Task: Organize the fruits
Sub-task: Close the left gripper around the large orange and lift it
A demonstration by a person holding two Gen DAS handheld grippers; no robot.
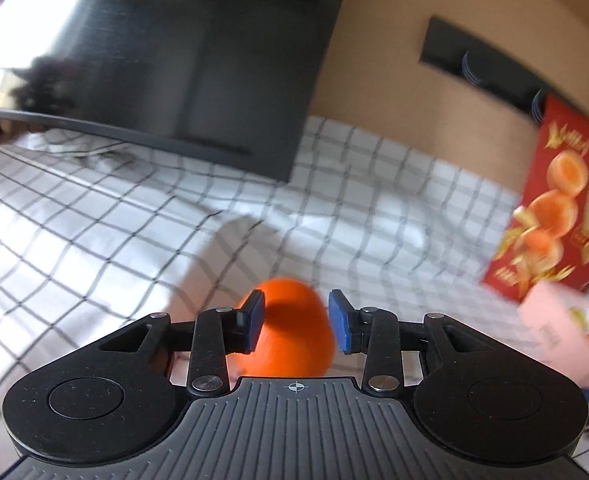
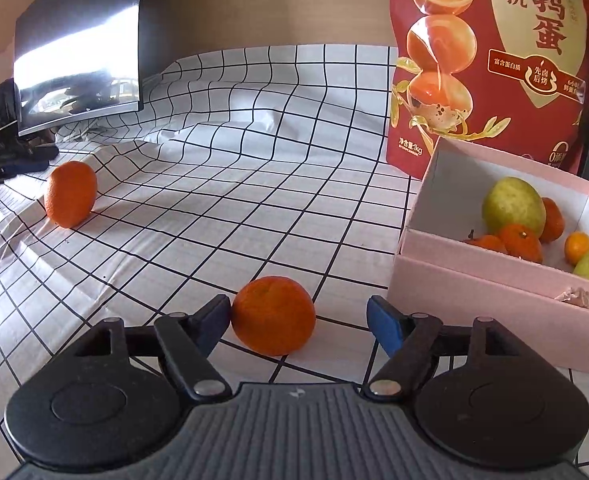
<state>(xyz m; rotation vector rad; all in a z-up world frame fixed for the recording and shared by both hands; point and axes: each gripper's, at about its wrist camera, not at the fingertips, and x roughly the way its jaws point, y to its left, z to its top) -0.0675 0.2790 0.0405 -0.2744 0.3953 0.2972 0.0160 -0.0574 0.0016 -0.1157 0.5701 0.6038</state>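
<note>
An orange point(image 1: 290, 324) was pinched by the left gripper point(image 1: 296, 322) at lower centre for boxing; the right gripper point(image 2: 298, 326) was spread around another orange point(image 2: 273, 314), beside the pink box point(image 2: 494, 292).

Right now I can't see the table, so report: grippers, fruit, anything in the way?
Left hand-held gripper around an orange, grip unconfirmed. Right hand-held gripper open, orange between pads on cloth. Pink box alongside, path clear.

the left gripper point(image 1: 296, 322), black with blue pads, has a round orange fruit point(image 1: 290, 326) between its fingers; whether both pads press it is unclear through the blur. beneath lies a white black-checked cloth point(image 1: 94, 220). a dark flat monitor point(image 1: 154, 60) stands behind, a red printed bag point(image 1: 550, 208) and a pink cardboard box point(image 1: 562, 332) at the right.
</note>
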